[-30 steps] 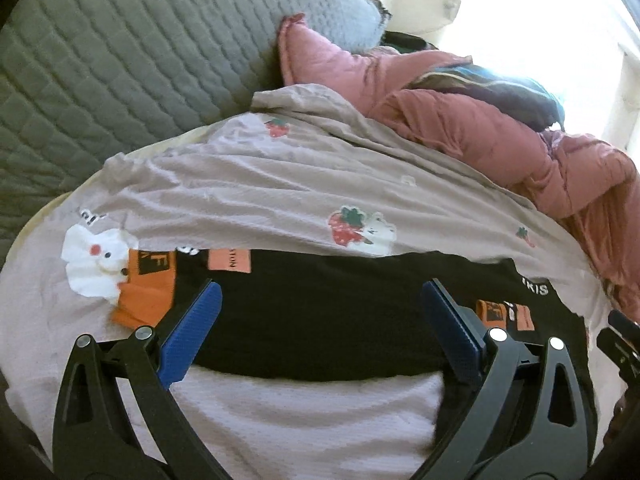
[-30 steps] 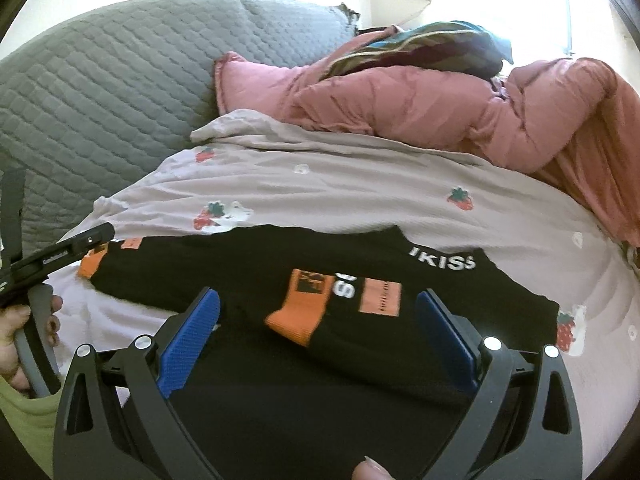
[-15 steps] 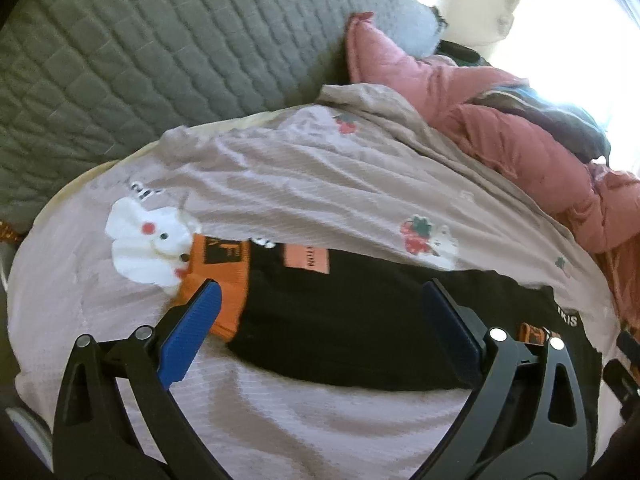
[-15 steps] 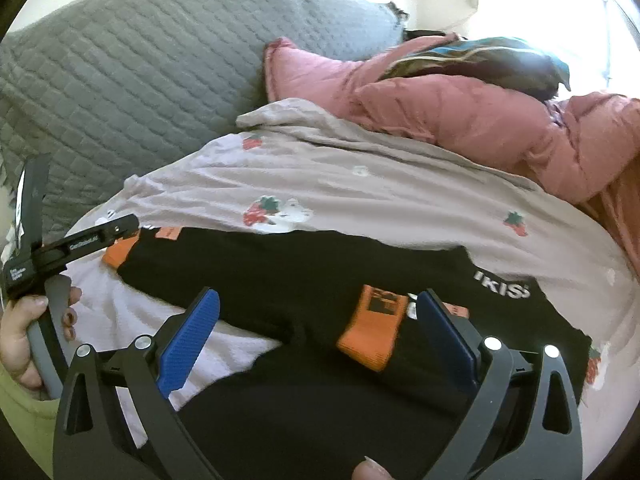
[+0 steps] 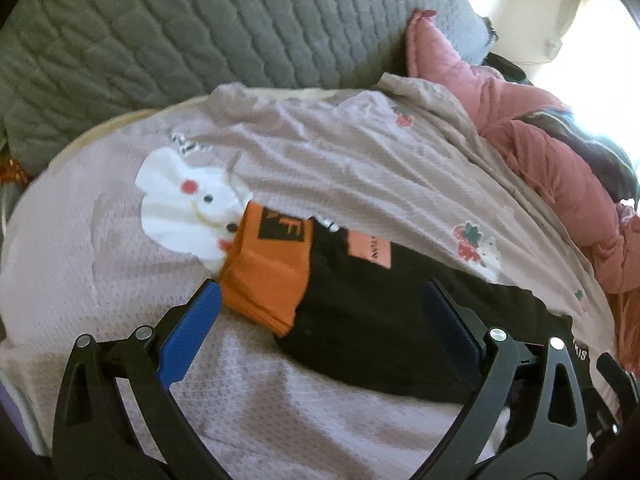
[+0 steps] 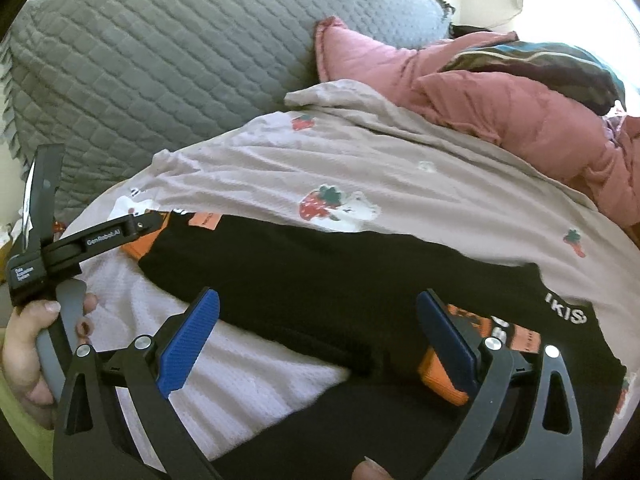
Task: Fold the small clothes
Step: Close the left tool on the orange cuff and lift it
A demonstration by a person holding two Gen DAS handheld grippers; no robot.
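Hovering over the black garment [image 5: 376, 320], the left tongs [image 5: 320, 316] stand spread wide and released, gripping nothing; one blue pad [image 5: 192, 332] sits just beside the garment's orange cuff [image 5: 268, 276]. The right tongs [image 6: 316, 336] are likewise splayed apart and empty, above the same black garment [image 6: 320, 276], with a second orange cuff [image 6: 440, 380] beside the far pad. That garment lies stretched flat across a mauve bedsheet [image 5: 360, 168] printed with strawberries. Just beyond the orange cuff, a white rabbit print [image 5: 188, 204] shows on the sheet. In the right wrist view the left hand [image 6: 28, 352] grips its tool's handle left of the garment. Beyond the garment lies a crumpled pink quilt [image 6: 500, 96]; behind that rises a grey quilted headboard [image 6: 160, 60].
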